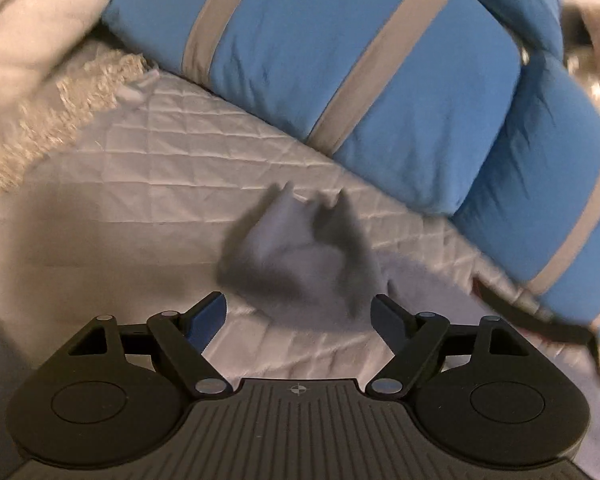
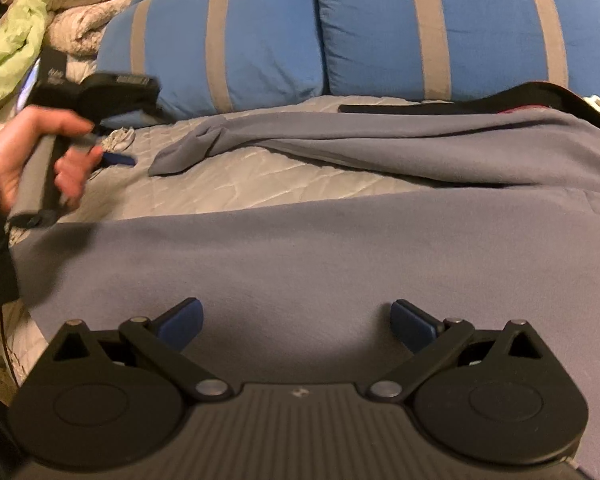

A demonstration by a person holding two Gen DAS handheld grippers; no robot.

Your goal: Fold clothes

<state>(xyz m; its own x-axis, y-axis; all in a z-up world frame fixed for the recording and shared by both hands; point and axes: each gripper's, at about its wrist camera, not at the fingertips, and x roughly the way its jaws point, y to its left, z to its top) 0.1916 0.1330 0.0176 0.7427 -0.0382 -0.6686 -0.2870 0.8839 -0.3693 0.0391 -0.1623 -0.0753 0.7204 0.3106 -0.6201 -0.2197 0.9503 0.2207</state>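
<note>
Left gripper (image 1: 298, 312) jaws apart, nothing between the blue pads; the crumpled sleeve end (image 1: 296, 252) of the grey garment sits just ahead of them, motion-blurred, apart from the pads. Right gripper (image 2: 296, 320) jaws also wide apart, hovering over the flat grey cloth, no fold pinched; contact with the fabric can't be told.

Left to right in the right wrist view: a person's hand (image 2: 32, 152) in a dark sleeve grips the handle of the left gripper at the left edge. Then the grey garment (image 2: 320, 264), a soft matte knit, slate-blue grey. Its body lies spread smooth and flat across the near bed, and one long sleeve (image 2: 204, 148) runs toward the left, creased and bunched near its tip. A black strip (image 2: 440, 109) lies along the garment's far edge, at the foot of the pillows.

Beneath it is a white quilted bed cover (image 2: 236, 184) with diamond stitching, a slight sheen and wrinkles. Behind are two plump blue pillows (image 2: 268, 40) with grey-tan stripes. Far left is a heap of lime-green and beige bedding (image 2: 52, 8). The left wrist view shows a shaggy cream throw (image 1: 60, 96) at the upper left.
</note>
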